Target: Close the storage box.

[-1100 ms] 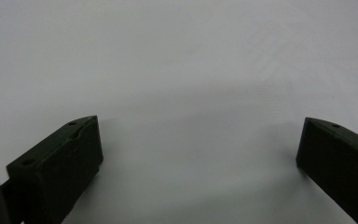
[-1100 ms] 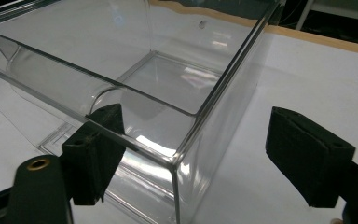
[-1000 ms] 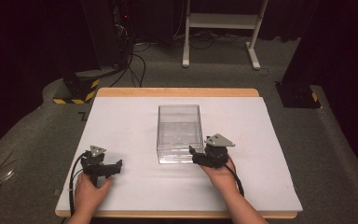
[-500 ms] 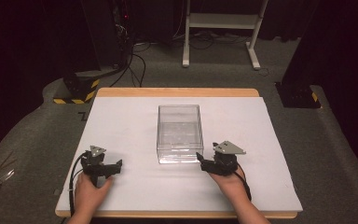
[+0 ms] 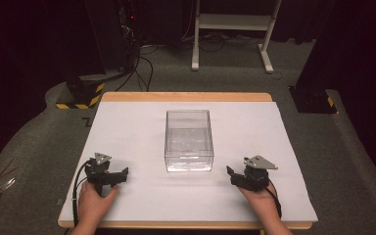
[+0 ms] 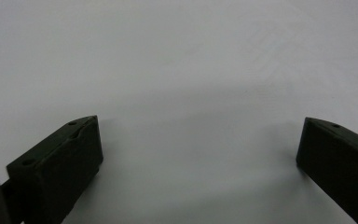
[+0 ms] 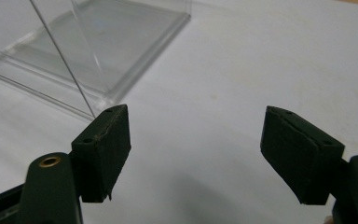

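A clear plastic box (image 5: 188, 141) stands empty in the middle of the white table cover (image 5: 127, 127). My left gripper (image 5: 121, 175) rests low on the cover at the front left, held by a hand, jaws wide apart with nothing between them (image 6: 198, 140). At the front right my right gripper (image 5: 232, 175) sits on the cover, open and empty, a short way right of the box's near corner. In the right gripper view (image 7: 196, 135) that corner of the clear box (image 7: 88, 51) lies up and to the left, apart from the jaws.
The cover lies on a wooden tabletop (image 5: 186, 96) whose far edge shows. Grey carpet surrounds the table. A white stand's legs (image 5: 232, 29) rise behind, a black-and-yellow block (image 5: 81, 95) sits at the back left, and a black base (image 5: 313, 100) at the back right.
My right gripper has drawn back from the box's near right corner toward the front right of the table. The left gripper has stayed put.
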Demonstrator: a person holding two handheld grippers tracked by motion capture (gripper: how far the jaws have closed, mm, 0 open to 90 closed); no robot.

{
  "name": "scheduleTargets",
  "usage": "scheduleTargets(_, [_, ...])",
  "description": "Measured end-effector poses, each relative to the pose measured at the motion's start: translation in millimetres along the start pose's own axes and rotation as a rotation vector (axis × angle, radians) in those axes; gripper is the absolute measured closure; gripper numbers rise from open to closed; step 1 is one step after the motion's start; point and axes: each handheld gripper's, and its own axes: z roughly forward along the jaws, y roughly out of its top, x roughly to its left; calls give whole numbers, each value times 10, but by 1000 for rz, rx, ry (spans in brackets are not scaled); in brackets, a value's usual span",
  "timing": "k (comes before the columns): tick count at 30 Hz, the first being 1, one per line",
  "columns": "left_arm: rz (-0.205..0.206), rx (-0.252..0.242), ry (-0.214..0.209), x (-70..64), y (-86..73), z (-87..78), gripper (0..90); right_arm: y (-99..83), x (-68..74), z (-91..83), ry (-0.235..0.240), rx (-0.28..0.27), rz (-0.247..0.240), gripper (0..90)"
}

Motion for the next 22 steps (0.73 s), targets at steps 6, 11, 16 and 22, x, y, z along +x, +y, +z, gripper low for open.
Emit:
scheduleTargets(6, [1, 0, 0, 1, 0, 0, 6, -146, -83, -18, -26, 25, 6, 244])
scheduleTargets(11, [1, 0, 0, 0, 0, -1, 6, -219, -126, -12, -19, 26, 24, 250])
scheduleTargets(16, [1, 1, 0, 0, -1, -1, 6, -230, -74, 3, -21, 33, -16, 254])
scheduleTargets(22, [1, 2, 0, 0, 0, -2, 6, -232, -93, -5, -2, 30, 1, 254])
